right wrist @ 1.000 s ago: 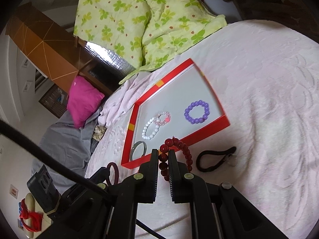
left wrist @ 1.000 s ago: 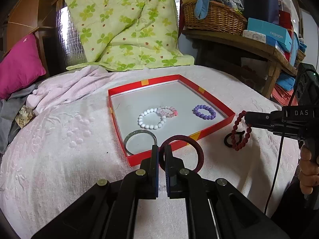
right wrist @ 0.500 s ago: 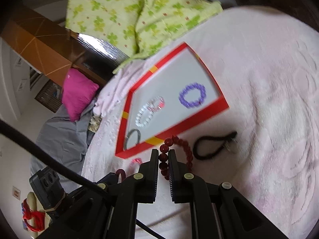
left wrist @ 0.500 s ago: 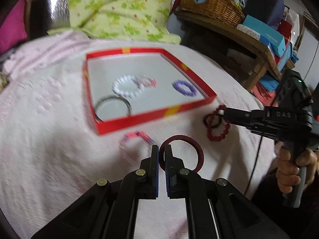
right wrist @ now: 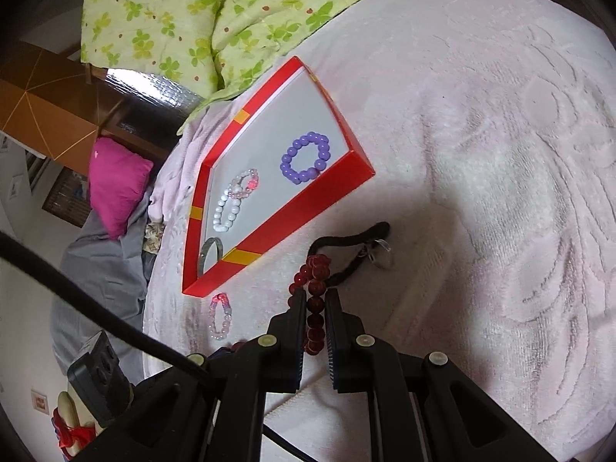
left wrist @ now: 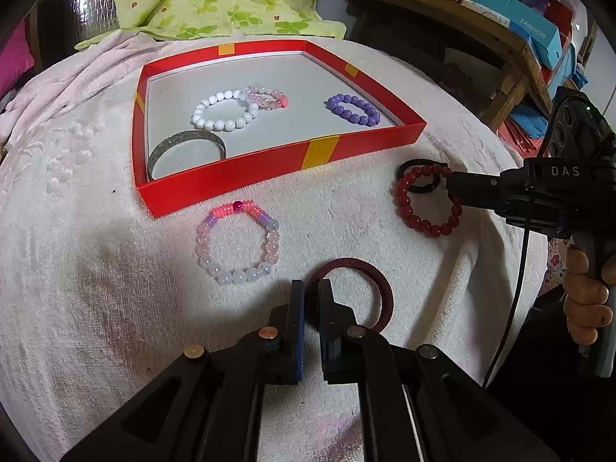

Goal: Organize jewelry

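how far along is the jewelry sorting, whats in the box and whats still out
Done: four pieces lie in the red box: white bead bracelet, small pink one, purple one, silver bangle.
In hand: left gripper pinches the maroon band; right gripper holds the red bead bracelet.
Left: pastel bracelet and black band on the blanket.
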{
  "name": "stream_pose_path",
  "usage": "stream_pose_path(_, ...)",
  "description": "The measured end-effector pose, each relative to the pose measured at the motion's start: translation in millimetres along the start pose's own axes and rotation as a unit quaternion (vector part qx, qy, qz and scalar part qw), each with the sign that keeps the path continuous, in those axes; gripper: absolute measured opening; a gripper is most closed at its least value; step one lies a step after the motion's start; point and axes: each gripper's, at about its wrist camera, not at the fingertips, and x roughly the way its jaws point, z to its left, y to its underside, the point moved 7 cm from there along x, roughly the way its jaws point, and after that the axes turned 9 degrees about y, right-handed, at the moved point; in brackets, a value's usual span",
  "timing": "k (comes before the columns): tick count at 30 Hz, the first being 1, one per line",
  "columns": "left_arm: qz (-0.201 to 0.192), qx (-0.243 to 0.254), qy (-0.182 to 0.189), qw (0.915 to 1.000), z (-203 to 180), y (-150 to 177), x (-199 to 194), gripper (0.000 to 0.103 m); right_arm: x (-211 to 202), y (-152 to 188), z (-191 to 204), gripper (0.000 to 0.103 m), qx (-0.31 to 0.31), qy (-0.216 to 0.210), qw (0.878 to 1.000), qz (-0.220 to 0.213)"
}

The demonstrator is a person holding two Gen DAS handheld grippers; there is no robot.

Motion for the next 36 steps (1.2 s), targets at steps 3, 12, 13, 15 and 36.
stream_pose_path(3, 0.002, -0.002, 0.010, 0.9999, -1, 1, 1, 0.018, -1, 0, 1, 0.014, 0.000, 0.000, 1.000, 0.001)
stream_pose_path(12, 0.005, 0.016, 0.020, 0.9997, -12, -1, 6, 0.043, 4, 1, -2, 0.014, 0.009, 0.016, 1.000, 0.005)
stream_pose_path(13, 0.005, 0.016, 0.020, 0.9997, -12, -1, 6, 0.043, 5, 1, -3, 0.014, 0.011, 0.018, 1.000, 0.007)
stream_pose_path(15, 0.003, 0.016, 0.021, 0.9997, -11, -1, 5, 0.042, 7, 2, -5, 0.017, 0.015, 0.021, 1.000, 0.010)
stream_pose_path(36, -0.066, 0.018, 0.022, 0.9974, -10, -20, -23, 0.007, -10, -2, 21, 0.015, -0.038, -0.013, 0.998, -0.046)
